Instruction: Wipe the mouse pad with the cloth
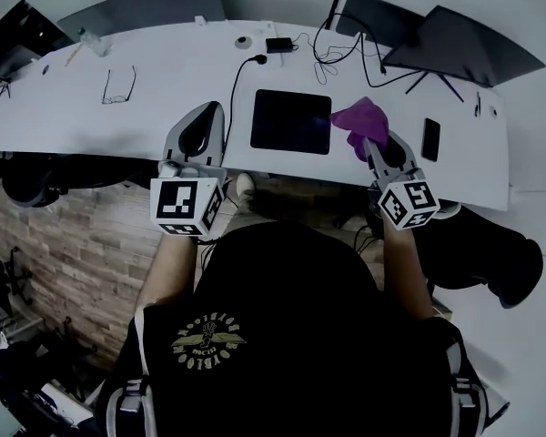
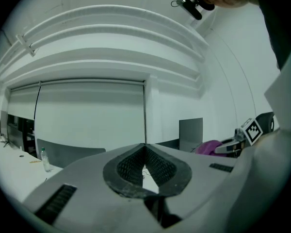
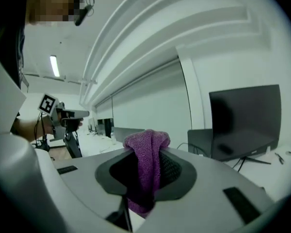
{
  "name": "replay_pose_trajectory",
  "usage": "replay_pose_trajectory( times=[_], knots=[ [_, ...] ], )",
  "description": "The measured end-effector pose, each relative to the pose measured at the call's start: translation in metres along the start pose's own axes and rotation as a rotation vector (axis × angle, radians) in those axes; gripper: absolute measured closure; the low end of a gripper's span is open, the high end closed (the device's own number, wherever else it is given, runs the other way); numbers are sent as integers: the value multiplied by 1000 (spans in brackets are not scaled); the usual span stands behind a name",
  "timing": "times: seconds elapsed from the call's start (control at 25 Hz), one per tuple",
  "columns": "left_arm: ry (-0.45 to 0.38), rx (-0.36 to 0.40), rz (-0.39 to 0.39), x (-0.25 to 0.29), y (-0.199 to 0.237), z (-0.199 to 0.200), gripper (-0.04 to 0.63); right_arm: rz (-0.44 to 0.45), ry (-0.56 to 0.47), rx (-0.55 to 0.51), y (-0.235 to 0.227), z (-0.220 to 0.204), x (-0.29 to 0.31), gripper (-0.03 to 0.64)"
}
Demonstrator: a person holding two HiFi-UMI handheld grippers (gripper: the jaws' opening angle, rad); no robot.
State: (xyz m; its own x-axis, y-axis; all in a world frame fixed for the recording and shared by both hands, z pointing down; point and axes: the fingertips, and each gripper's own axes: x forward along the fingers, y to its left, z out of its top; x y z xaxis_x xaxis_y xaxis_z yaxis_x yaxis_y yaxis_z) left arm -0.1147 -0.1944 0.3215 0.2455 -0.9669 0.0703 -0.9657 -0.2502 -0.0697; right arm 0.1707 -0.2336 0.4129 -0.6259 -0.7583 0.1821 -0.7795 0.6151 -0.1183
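2 grippers: right gripper (image 3: 146,154) clamps purple cloth (image 1: 360,116) near mouse pad (image 1: 289,121); left gripper (image 2: 145,154) jaws together, empty

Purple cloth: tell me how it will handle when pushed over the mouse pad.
Likely floppy: the purple cloth bunches and droops in the right gripper. Probably light for its size, and its knitted texture should grip rather than slip.
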Motion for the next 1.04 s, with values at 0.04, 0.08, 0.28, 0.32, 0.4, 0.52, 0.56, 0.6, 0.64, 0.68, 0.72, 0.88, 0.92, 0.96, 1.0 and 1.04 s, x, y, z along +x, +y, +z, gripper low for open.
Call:
replay_pose_trajectory(
  times=[0.04,0.08,0.28,0.32,0.4,0.52,0.56,0.6,0.64,0.68,0.72,0.88,0.92,0.96,1.0,1.04],
  knots=[
    [-11,4,0,-3,-2,6,594,3,-36,-23,4,17,-7,532],
    [-24,9,-2,-6,-4,12,594,4,-68,-49,8,34,-14,532],
    [-58,23,2,-20,-9,26,594,2,-157,-158,28,90,-41,532],
    [-63,28,6,-23,-8,27,594,1,-170,-174,30,96,-45,532],
    [-63,35,17,-28,-6,29,594,-4,-184,-199,32,105,-50,532],
    [-56,-23,8,-37,-4,32,594,-5,-199,-175,34,112,-55,532],
    [-61,-59,-6,-39,-4,35,594,-2,-209,-165,36,115,-56,532],
    [-64,-84,-19,-43,-6,39,594,1,-218,-162,39,119,-57,532],
    [-63,-93,-26,-47,-6,44,594,6,-228,-163,42,122,-57,532],
    [-60,-89,-27,-51,-6,48,594,11,-236,-164,45,124,-57,532],
    [-58,-80,-25,-55,-6,53,594,17,-244,-160,48,126,-56,532],
    [-59,-40,-12,-67,-4,71,594,34,-267,-161,56,135,-57,532],
    [-59,-29,-8,-69,-3,73,594,34,-269,-170,57,136,-58,532],
    [-58,-18,-4,-70,-3,75,594,32,-269,-180,57,137,-59,532],
    [-56,-6,0,-71,-2,76,593,30,-269,-189,57,137,-59,532],
    [-53,6,4,-71,-1,76,594,28,-269,-199,57,137,-60,532]
  ],
)
